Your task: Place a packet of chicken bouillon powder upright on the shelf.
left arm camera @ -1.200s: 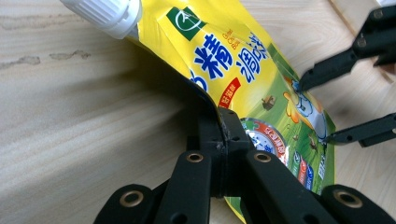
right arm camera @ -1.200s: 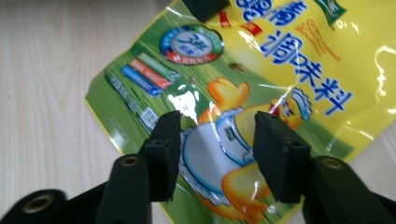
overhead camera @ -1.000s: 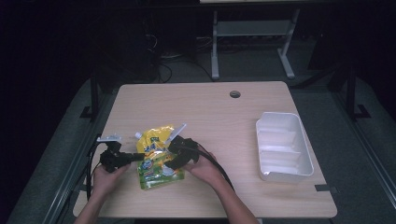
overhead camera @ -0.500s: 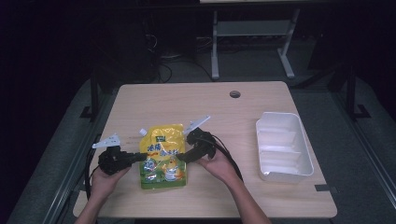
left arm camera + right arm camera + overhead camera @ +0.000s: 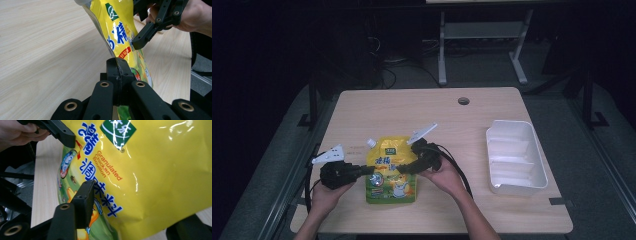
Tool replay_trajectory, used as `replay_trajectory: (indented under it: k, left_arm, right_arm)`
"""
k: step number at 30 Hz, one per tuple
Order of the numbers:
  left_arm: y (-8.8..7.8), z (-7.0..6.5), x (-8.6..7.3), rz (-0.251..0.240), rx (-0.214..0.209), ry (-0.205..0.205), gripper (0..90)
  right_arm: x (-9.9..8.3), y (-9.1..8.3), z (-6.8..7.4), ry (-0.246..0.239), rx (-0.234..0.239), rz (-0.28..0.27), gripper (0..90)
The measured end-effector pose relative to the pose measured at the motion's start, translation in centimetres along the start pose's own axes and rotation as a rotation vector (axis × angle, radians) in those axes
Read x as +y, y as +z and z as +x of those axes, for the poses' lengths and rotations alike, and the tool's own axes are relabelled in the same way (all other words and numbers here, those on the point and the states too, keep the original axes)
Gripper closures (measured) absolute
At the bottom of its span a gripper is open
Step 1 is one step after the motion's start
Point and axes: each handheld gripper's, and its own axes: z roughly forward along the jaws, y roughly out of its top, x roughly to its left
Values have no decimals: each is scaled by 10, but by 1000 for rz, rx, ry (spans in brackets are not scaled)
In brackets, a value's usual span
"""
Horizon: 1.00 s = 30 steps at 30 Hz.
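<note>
A yellow stand-up pouch (image 5: 391,170) of granulated chicken bouillon, with a white spout at its top left corner, lies near the front of the wooden table (image 5: 412,115). My left gripper (image 5: 371,170) is shut on the pouch's left edge (image 5: 120,32), its jaws pressed together on the foil (image 5: 117,62). My right gripper (image 5: 404,167) is at the pouch's right side. Its jaws (image 5: 136,207) stand wide apart, one on the printed face (image 5: 150,170) and one under the edge. Each gripper view shows the other gripper: the right one (image 5: 140,42) and the left one (image 5: 67,138).
A white divided tray (image 5: 512,125) stands at the right of the table, apart from the pouch. A round cable hole (image 5: 463,101) sits near the table's far edge. Cables trail from both grippers toward the front edge. A metal stand is on the floor beyond the table.
The pouch has shifted slightly right and now lies flatter. My right gripper has drawn back to the pouch's right side; my left gripper keeps its hold on the left edge.
</note>
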Motion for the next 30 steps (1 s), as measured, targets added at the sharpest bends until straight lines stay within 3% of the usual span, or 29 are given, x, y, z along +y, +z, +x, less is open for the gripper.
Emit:
replay_trajectory:
  k: [7, 11, 14, 19, 20, 30]
  left_arm:
    - [6, -3, 0, 19, 7, 8, 900]
    - [10, -7, 0, 30, 2, 22, 900]
    - [10, -7, 1, 26, -5, 22, 900]
    - [10, -5, 0, 21, -6, 19, 850]
    - [9, -5, 0, 15, 17, 27, 809]
    - [3, -5, -3, 4, 46, 39, 694]
  right_arm:
    - [1, -7, 6, -39, -1, 9, 761]
    - [0, -9, 11, -76, -15, 41, 835]
    - [-1, -14, 9, -66, 16, 31, 879]
    - [1, -25, 11, -75, 36, 6, 890]
    - [2, -29, 14, -91, 17, 7, 891]
    - [0, -48, 9, -86, -13, -3, 892]
